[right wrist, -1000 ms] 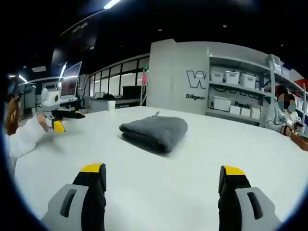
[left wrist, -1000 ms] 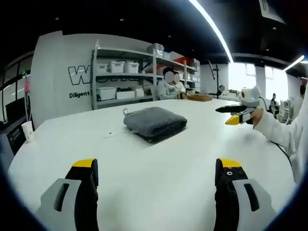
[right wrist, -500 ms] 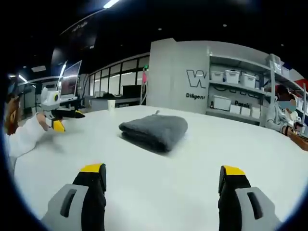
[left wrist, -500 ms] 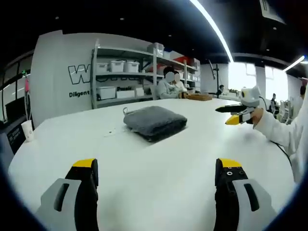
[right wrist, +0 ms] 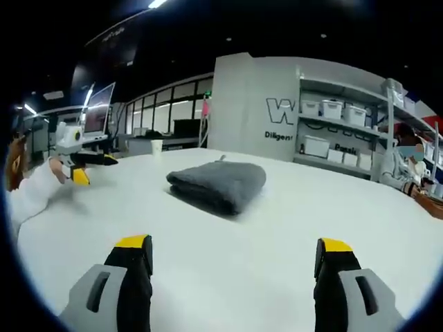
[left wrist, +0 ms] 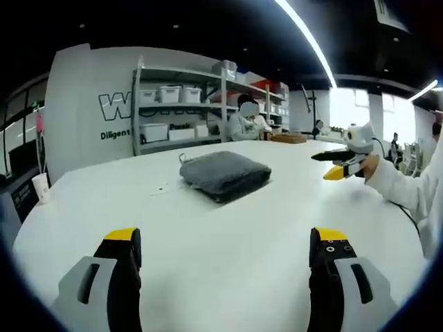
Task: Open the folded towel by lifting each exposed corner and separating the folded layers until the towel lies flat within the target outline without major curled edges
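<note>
Grey folded towel (left wrist: pixel 224 174) lies on the white table (left wrist: pixel 221 235), toward its far edge in the left gripper view, still folded in a thick stack with a small loop at its far corner; both grippers are well apart from it. Left gripper (left wrist: pixel 225 243) has jaws spread wide and holding nothing, and that view alone takes in a paper cup (left wrist: pixel 40 187) at the table's left edge and the right gripper (left wrist: pixel 339 164) held over the right side. Right gripper view: jaws likewise wide and bare, left gripper (right wrist: pixel 86 164) off the table's left edge, shelving (right wrist: pixel 346 142) behind the towel.
</note>
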{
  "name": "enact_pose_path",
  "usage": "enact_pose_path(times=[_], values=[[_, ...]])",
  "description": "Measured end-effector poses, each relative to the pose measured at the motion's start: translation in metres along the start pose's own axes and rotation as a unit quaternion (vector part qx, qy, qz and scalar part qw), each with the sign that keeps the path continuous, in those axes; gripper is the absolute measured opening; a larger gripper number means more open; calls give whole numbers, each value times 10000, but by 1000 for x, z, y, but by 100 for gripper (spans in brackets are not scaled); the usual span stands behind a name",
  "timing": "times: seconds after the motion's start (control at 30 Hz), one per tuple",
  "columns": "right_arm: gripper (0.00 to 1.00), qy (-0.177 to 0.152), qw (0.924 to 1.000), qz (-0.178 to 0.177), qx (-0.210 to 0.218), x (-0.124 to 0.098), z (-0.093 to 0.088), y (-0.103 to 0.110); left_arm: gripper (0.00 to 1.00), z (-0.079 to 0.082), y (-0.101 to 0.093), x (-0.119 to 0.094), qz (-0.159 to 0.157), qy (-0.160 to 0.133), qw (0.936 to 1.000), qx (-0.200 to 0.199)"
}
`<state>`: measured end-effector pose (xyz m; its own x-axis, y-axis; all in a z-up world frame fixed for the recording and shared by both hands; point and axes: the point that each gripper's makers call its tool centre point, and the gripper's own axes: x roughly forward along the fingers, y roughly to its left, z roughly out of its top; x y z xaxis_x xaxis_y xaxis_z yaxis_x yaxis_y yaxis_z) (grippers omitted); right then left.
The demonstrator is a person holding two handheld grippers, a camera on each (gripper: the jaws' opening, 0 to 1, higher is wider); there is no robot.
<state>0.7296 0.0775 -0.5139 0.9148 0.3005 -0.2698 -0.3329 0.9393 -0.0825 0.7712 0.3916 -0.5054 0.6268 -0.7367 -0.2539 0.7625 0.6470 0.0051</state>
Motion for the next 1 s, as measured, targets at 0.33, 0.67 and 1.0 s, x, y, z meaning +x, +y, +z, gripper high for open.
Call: enact_pose_path(times=[0.33,0.67,1.0], values=[[97,53,9990,-391,-212,4,1,-11,99,9,-9,-1,-102,-105,9998,107],[97,-43,9965,-282,-781,35,23,35,99,5,-6,1,-90,-47,9999,58],[93,52,9894,-115,-1446,95,54,81,99,8,-6,-5,-117,-123,9999,4]])
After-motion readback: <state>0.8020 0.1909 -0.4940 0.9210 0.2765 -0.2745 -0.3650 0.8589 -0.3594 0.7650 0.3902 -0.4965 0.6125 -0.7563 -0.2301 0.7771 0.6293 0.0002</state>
